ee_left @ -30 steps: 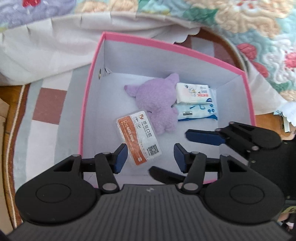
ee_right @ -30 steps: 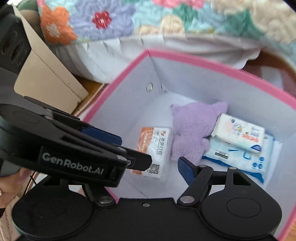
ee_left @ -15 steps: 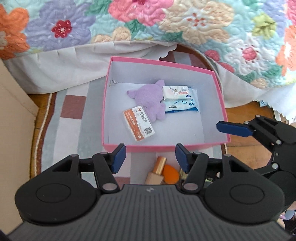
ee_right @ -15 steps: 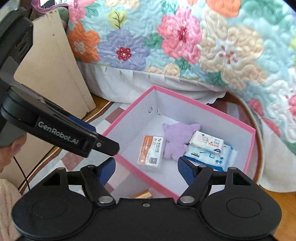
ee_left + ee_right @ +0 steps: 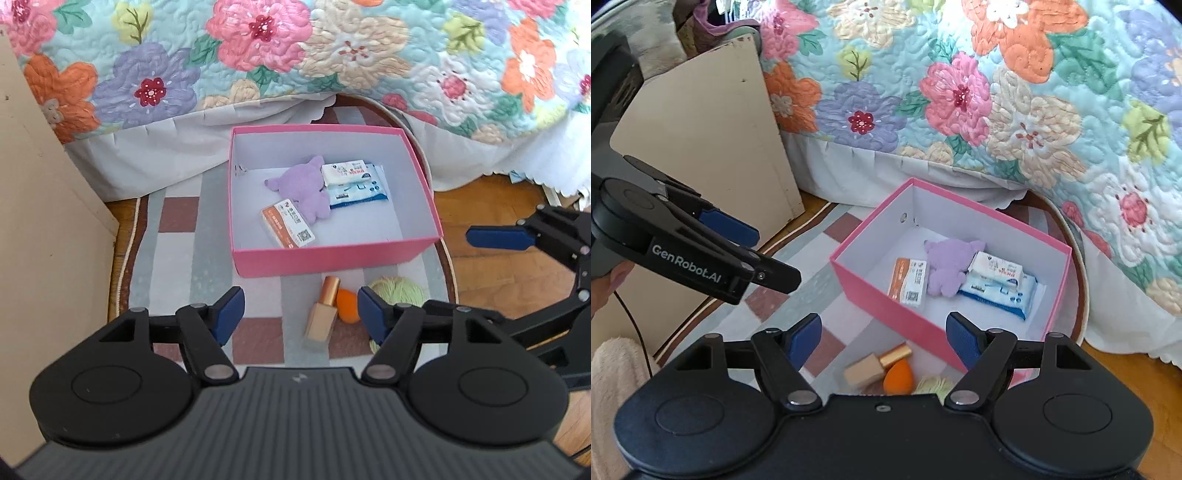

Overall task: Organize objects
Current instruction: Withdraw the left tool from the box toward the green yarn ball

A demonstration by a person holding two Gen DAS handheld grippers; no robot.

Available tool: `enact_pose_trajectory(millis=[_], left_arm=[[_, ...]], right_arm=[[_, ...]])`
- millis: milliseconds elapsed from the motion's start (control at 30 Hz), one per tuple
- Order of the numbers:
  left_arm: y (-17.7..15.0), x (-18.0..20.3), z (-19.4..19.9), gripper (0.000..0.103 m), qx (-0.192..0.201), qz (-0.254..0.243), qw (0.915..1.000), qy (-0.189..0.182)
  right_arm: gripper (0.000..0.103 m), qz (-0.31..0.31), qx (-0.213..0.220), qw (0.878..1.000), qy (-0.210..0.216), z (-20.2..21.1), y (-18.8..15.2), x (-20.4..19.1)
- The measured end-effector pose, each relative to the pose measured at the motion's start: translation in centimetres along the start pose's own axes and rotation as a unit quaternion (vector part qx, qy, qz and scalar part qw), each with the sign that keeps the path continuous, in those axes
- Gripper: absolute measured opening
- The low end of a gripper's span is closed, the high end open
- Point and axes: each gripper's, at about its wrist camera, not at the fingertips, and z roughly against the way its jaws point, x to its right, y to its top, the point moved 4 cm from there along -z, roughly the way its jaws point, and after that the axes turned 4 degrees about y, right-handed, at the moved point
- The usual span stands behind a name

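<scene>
A quilted floral bedspread (image 5: 295, 55) hangs behind a checked grey and brown rug (image 5: 177, 258), on which stands the pink cardboard box (image 5: 332, 254) with white inside. In the box lie a blue wet-wipe pack (image 5: 360, 190) with a smaller white tissue pack (image 5: 345, 171) on it, a purple plush toy (image 5: 301, 186) and an orange-white card packet (image 5: 288, 229). In front of the box lie a green yarn ball (image 5: 400, 291), a gold-capped foundation bottle (image 5: 323, 314) and an orange makeup sponge (image 5: 347, 304). The left gripper (image 5: 301, 314) and the right gripper (image 5: 882, 341) both hover with jaws wide apart, holding nothing.
</scene>
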Motion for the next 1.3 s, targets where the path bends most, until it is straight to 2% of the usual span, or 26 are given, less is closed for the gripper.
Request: enact_pose_trajectory(millis=[133, 333, 400, 600, 700, 833, 933, 1000, 1067, 1167, 1300], left_arm=[[-1.5, 0.5, 1.6, 0.070, 0.005, -0.013, 0.9999, 0.000], [-3.6, 2.1, 3.5, 0.077, 0.016, -0.037, 0.9992, -0.003], [-4.1, 2.6, 3.5, 0.084, 0.013, -0.036, 0.9992, -0.012], [-5.7, 3.5, 1.7, 0.085, -0.014, -0.031, 0.9993, -0.017], [-6.7, 3.9, 0.5, 0.085, -0.022, -0.027, 0.9991, -0.026], [-7.8, 4.0, -1.2, 0.087, -0.026, -0.017, 0.9987, -0.042], [-8.1, 4.0, -2.4, 0.092, -0.043, -0.018, 0.9972, -0.059], [-7.9, 3.9, -2.9, 0.094, -0.040, -0.021, 0.9977, -0.051], [-7.7, 3.6, -3.3, 0.097, -0.027, -0.018, 0.9987, -0.039], [-7.7, 3.5, -4.3, 0.097, -0.011, -0.004, 0.9982, -0.059], [-8.0, 3.9, -6.3, 0.097, 0.009, 0.010, 0.9971, -0.075]], right_arm=[[0.086, 0.006, 0.001, 1.000, -0.003, 1.8, -0.9, -0.5], [0.088, 0.012, 0.007, 1.000, -0.002, 4.2, -2.9, -1.6], [0.088, 0.011, 0.005, 1.000, 0.000, 4.7, -3.7, -1.9], [0.089, 0.016, -0.007, 1.000, -0.001, 5.2, -6.0, -2.3], [0.093, 0.004, -0.012, 1.000, -0.002, 4.5, -7.7, -2.0], [0.093, -0.010, -0.014, 1.000, -0.013, 3.0, -9.9, -1.5], [0.093, 0.003, -0.024, 1.000, -0.020, 1.8, -10.5, -1.2], [0.093, 0.003, -0.025, 1.000, -0.015, 1.0, -10.5, -0.7], [0.093, -0.008, -0.010, 1.000, -0.008, 0.2, -10.5, -0.1], [0.093, -0.026, 0.028, 0.999, 0.003, -1.0, -11.4, 0.7], [0.093, -0.049, 0.058, 0.997, -0.022, -3.5, -13.0, 2.0]])
